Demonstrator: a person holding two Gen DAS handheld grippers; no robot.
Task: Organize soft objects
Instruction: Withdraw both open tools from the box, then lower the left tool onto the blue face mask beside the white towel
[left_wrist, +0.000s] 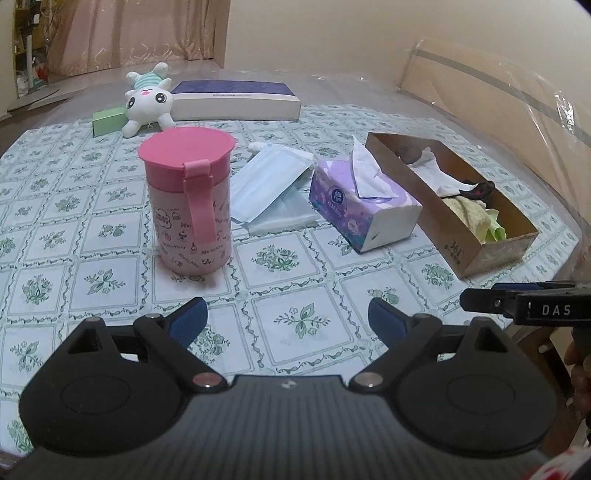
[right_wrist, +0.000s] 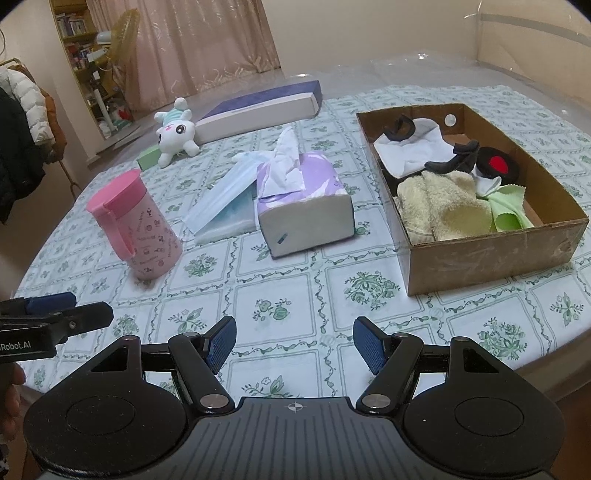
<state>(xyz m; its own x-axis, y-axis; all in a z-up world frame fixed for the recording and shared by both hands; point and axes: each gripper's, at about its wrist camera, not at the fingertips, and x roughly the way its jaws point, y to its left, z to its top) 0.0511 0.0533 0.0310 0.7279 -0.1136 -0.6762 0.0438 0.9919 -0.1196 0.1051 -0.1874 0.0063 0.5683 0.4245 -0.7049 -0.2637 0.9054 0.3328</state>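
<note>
Hovering wide open and empty, both the left gripper (left_wrist: 288, 321) and right gripper (right_wrist: 294, 343) face the next pick, probably the pale blue pleated face mask (right_wrist: 221, 195) at eleven o'clock, bound for the brown cardboard box (right_wrist: 491, 258) of cloths at one o'clock.

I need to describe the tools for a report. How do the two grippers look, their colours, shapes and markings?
Both are alike. The left gripper and the right gripper have glossy black bodies with two rounded lobes, silver pivot pins and a ribbed grey centre. Each finger carries a blue textured pad. White lettering shows on their sides: "DAS" on the right one, "Robot.AI" on the left one. No cables or sleeves are visible.
</note>
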